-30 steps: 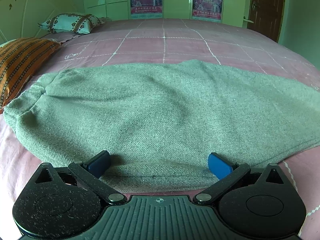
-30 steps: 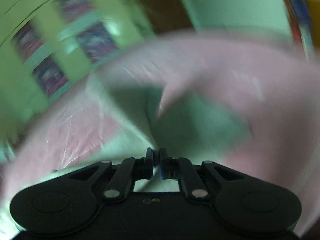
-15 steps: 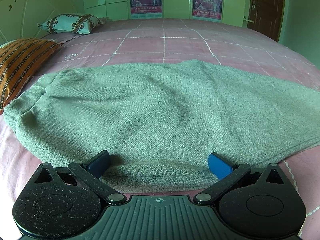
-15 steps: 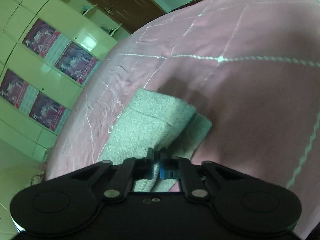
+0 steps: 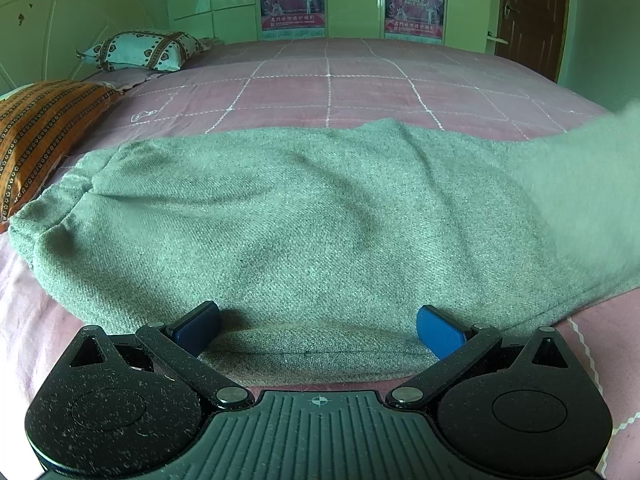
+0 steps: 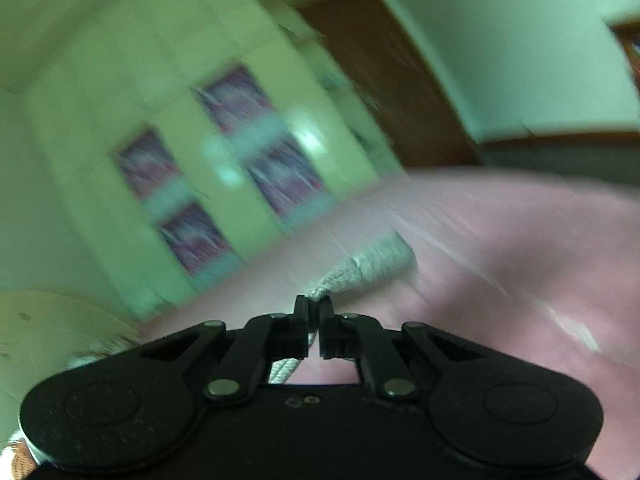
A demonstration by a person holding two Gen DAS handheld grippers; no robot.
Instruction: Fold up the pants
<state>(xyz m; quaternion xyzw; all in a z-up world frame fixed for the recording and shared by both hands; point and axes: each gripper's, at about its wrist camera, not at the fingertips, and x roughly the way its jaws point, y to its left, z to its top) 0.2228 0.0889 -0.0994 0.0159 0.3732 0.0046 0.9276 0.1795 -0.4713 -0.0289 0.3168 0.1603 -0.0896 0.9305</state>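
The left hand-held gripper [image 5: 318, 330] tilts down over the near edge of the gray pants [image 5: 280, 220], released, its blue pads [image 5: 440, 330] wide apart and straddling the cloth. The pants lie across the pink bed [image 5: 328, 88], their 3 o'clock end raised and blurred. The right hand-held gripper [image 6: 314, 322] is clenched on a pants edge [image 6: 360, 270]; beyond it, at 12 o'clock, everything is smeared by motion blur.
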